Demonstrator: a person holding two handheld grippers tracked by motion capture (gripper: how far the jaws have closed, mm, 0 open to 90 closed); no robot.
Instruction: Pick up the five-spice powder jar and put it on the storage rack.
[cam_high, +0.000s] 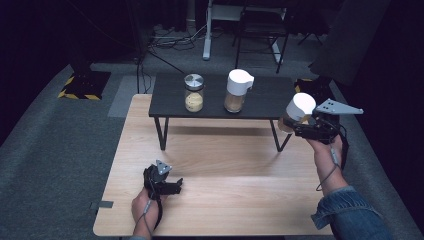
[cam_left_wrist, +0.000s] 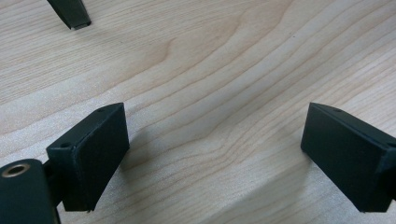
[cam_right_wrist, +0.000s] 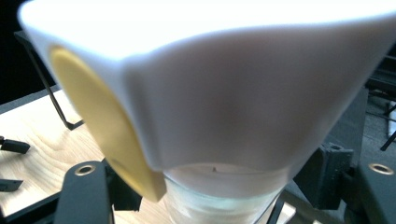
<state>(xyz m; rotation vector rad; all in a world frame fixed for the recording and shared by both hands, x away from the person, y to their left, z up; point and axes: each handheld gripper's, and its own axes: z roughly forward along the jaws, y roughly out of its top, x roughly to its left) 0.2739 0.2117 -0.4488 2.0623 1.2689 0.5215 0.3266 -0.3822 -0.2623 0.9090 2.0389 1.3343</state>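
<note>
Right tool: clenched on a white-capped jar, which is held in the air off the right edge of the counter, just beside the right end of the dark shelf.
Right arm: the forearm in a denim sleeve is raised from the lower right, the hand is wrapped under the tool, and the grey plate is seen on top.
Jar tilt: the jar is tipped, its white cap turned toward the left and upward in the high view.
Right gripper view: the white cap is seen close to the lens, a yellow disc is seen on its side, and clear glass is seen below between the black jaws.
Left tool: released, its jaws spread wide with nothing between them.
Left hand: laid low at the near left of the counter, the tool pointed to the right along the wood.
Left gripper view: bare light wood grain is seen between the two separated black jaws.
Shelf: a steel-lidded jar and a second white-capped jar are stood upright on it, near each other but apart.
</note>
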